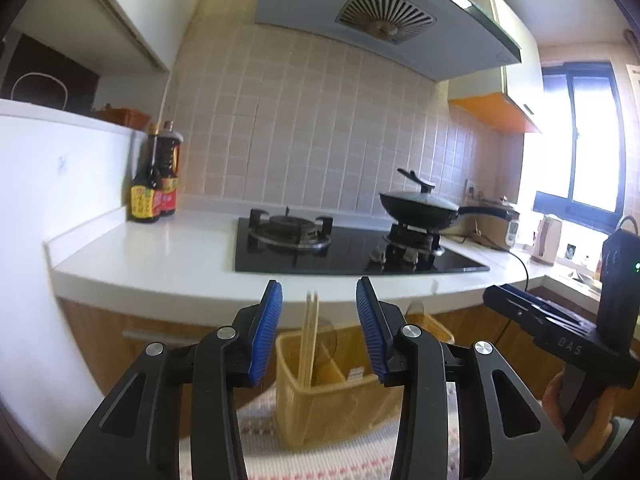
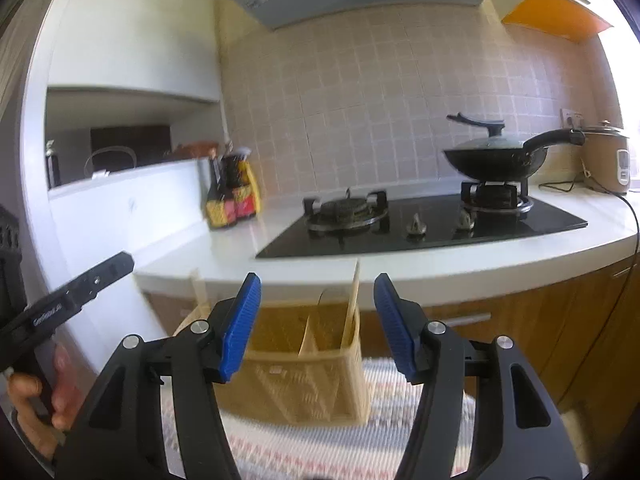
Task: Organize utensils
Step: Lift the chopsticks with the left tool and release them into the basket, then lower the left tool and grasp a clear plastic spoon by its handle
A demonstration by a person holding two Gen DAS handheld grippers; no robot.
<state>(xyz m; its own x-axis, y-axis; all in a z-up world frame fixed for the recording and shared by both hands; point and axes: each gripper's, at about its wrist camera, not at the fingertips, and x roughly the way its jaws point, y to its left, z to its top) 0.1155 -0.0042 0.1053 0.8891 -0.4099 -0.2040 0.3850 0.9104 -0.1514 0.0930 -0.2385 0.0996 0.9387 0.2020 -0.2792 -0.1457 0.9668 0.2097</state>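
Note:
A yellow divided utensil holder (image 1: 332, 396) stands on a patterned cloth in front of me. Wooden chopsticks (image 1: 310, 336) stand upright in its left compartment. In the right wrist view the holder (image 2: 304, 376) shows with a wooden utensil (image 2: 352, 308) upright in its right compartment. My left gripper (image 1: 320, 300) is open and empty, above and in front of the holder. My right gripper (image 2: 318, 292) is open and empty, also in front of the holder. Each gripper's body shows at the edge of the other's view.
A white counter (image 1: 172, 256) with a black gas hob (image 1: 344, 248) lies behind the holder. A lidded black pan (image 1: 424, 204) sits on the right burner. Two sauce bottles (image 1: 154, 180) stand at the back left. A rice cooker (image 2: 606, 156) stands far right.

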